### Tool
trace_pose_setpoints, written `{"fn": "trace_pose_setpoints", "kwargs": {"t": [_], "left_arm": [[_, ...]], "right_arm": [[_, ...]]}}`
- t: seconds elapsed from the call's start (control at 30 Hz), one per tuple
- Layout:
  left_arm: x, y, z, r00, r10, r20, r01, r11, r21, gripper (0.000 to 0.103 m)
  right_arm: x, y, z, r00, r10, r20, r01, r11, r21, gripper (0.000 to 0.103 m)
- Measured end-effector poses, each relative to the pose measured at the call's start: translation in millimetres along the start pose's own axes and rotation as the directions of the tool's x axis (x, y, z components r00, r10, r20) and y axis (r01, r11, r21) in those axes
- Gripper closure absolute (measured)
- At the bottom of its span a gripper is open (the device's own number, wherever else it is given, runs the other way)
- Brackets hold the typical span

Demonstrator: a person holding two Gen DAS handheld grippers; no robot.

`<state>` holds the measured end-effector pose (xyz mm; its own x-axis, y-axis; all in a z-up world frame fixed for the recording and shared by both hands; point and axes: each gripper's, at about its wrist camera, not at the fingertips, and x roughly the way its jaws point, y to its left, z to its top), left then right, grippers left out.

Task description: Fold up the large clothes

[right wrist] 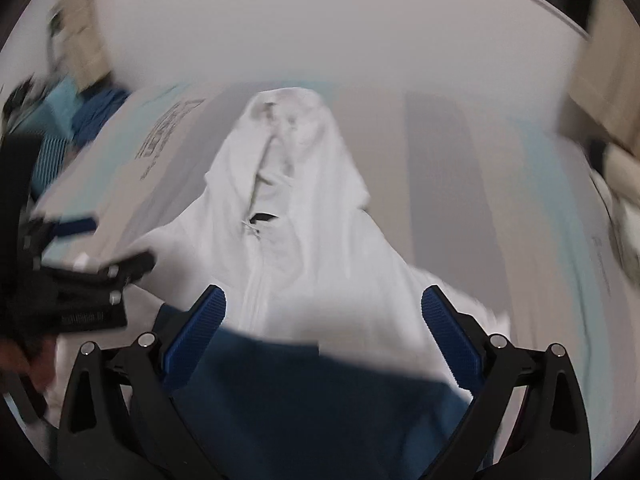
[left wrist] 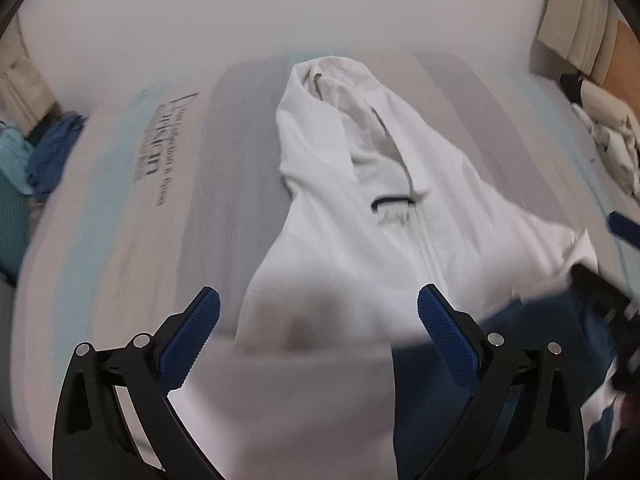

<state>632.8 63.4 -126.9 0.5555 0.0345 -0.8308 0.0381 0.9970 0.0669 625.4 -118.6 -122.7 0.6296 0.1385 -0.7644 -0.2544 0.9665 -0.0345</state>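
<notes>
While both wrist views are smeared by motion blur, the layout reads clearly enough: a white zip-front hoodie [left wrist: 332,216] lies lengthwise on a striped bed cover [left wrist: 120,220], its hood toward twelve o'clock and its hem toward six. The left gripper [left wrist: 319,318] has its blue-padded tongs spread wide, with nothing between them, straddling the hoodie's lower body. The right gripper [right wrist: 323,318] is likewise spread and empty, hovering above the hem and a dark blue fabric [right wrist: 304,392] at six o'clock; whether that is another garment or the person's clothing I cannot tell. Each gripper shows at the edge of the other's view, so they sit side by side near the hem, likely placed to take its two corners for a fold toward the hood. A heap of blue clothes [left wrist: 44,152] waits at nine o'clock.
</notes>
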Motion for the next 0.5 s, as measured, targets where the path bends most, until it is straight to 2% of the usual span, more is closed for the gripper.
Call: {"fn": "trace_pose_setpoints", "kwargs": {"t": [0.13, 0.23, 0.33, 0.5], "left_arm": [[40.7, 3.4, 32.1, 1.0, 0.003, -0.005, -0.003, 1.0, 0.022, 0.006], [65.6, 7.9, 57.6, 0.999, -0.033, -0.01, 0.033, 0.999, 0.016, 0.006], [90.4, 15.1, 91.3, 0.998, -0.055, 0.019, 0.054, 0.997, 0.056, 0.006], [126.7, 32.6, 129.0, 0.995, -0.095, 0.0, 0.095, 0.995, 0.034, 0.006]], "right_arm": [[37.6, -3.3, 28.2, 1.0, -0.011, -0.008, 0.011, 0.999, -0.033, 0.009], [66.3, -10.1, 57.4, 1.0, 0.002, -0.019, -0.002, 0.999, -0.033, 0.009], [99.3, -8.0, 86.8, 1.0, 0.008, -0.028, -0.011, 0.995, -0.1, 0.009], [153.6, -15.0, 123.0, 0.997, 0.042, -0.067, -0.049, 0.993, -0.108, 0.011]]}}
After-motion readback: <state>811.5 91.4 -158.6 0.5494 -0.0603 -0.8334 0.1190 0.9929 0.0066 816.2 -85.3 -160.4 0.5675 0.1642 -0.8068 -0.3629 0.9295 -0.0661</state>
